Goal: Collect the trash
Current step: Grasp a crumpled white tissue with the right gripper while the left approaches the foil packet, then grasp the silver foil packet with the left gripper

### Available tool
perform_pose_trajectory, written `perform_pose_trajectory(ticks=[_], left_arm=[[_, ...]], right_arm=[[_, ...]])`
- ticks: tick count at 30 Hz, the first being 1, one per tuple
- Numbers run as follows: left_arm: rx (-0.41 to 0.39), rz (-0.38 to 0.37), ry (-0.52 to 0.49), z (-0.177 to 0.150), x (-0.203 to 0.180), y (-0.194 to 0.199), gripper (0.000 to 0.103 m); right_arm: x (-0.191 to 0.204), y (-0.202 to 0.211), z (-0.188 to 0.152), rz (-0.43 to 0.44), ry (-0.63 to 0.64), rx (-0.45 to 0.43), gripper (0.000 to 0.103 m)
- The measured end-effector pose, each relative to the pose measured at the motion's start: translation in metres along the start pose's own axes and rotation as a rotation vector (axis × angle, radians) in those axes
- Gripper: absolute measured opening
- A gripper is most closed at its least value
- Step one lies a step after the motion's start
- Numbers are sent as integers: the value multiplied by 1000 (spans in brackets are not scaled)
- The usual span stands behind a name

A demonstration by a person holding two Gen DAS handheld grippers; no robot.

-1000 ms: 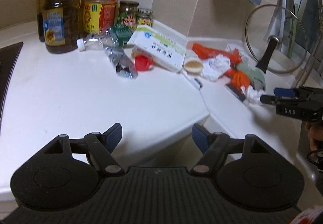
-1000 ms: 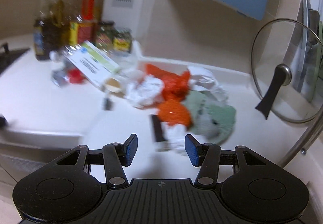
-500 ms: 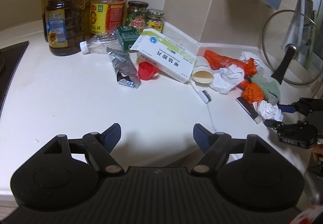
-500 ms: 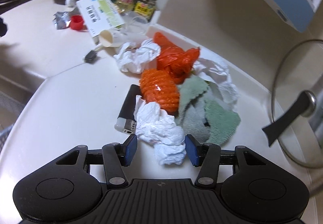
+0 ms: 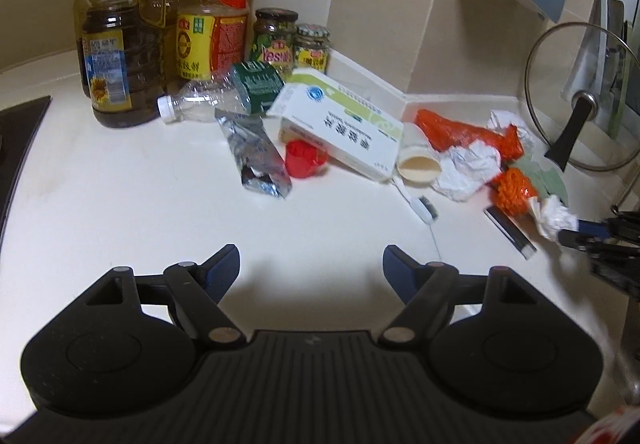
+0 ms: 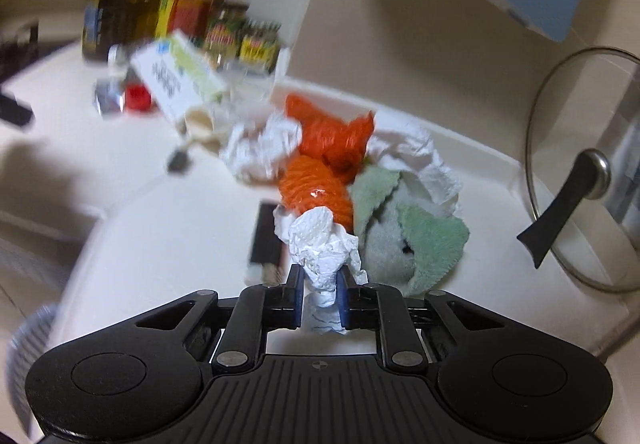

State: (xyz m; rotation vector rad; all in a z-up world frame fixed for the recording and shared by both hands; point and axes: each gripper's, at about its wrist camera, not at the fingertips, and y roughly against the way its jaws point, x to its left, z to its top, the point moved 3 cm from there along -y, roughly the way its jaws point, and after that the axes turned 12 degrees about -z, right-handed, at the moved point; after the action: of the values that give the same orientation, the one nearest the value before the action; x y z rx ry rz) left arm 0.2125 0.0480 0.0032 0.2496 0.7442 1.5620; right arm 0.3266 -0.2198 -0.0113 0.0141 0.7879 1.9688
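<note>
Fingers, right gripper (image 6: 319, 286): jaws have just been closing, now pinching crumpled white tissue (image 6: 324, 248) at its near end. Tissue: light, soft, compressible; likely tears if snagged. Location: countertop (image 6: 168, 228), touching orange plastic bag (image 6: 316, 192) and green cloth (image 6: 416, 240), lighter (image 6: 266, 236) beside. Left gripper (image 5: 311, 264): jaws wide, empty, above bare counter.

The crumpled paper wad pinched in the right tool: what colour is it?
White. The crumpled paper wad shows best in the right wrist view, pinched in the right tool.
</note>
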Motion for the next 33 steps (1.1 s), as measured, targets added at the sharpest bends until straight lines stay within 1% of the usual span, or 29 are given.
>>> perform_pose_trajectory(ticks=[3,5,8,12,15,16,17,22,24,25,26,27,29,33], left_arm=[[-25,21,14,10,10,-8,76],[-44,49,26,17,17,-17,76],[-65,77,57,30,30,-33,76],[-63,98,75,46,41,-58,72],[-31,110,78,54,51,-80,62],[-16,115,78,55,54,-87,57],[-3,120,78,56,57,-93,54],[7,84,129,60,67,-111,54],[4,75,127,62,69,-116,56],[6,71,121,62,68,-118,54],[8,66,122,63,68,-119,41],[12,56,125,63,67,-119,37],[13,69,116,61,64,-115,33],[21,67,113,52,62,-99,31]], right_arm=[[3,12,17,17,-57,-41,17],[7,15,28,34,-88,-54,17],[18,11,41,69,-87,-64,17],[27,-1,49,96,-91,-61,17],[32,-9,52,109,-102,-48,17],[33,-10,52,110,-102,-45,17],[34,-12,52,110,-98,-41,17],[35,-21,51,100,-98,-20,17],[34,-24,51,98,-103,-12,17],[35,-25,50,95,-102,-11,17],[35,-25,51,95,-101,-10,17],[36,-25,51,95,-101,-9,17],[38,-25,50,96,-98,-8,17],[43,-22,50,107,-96,-12,17]])
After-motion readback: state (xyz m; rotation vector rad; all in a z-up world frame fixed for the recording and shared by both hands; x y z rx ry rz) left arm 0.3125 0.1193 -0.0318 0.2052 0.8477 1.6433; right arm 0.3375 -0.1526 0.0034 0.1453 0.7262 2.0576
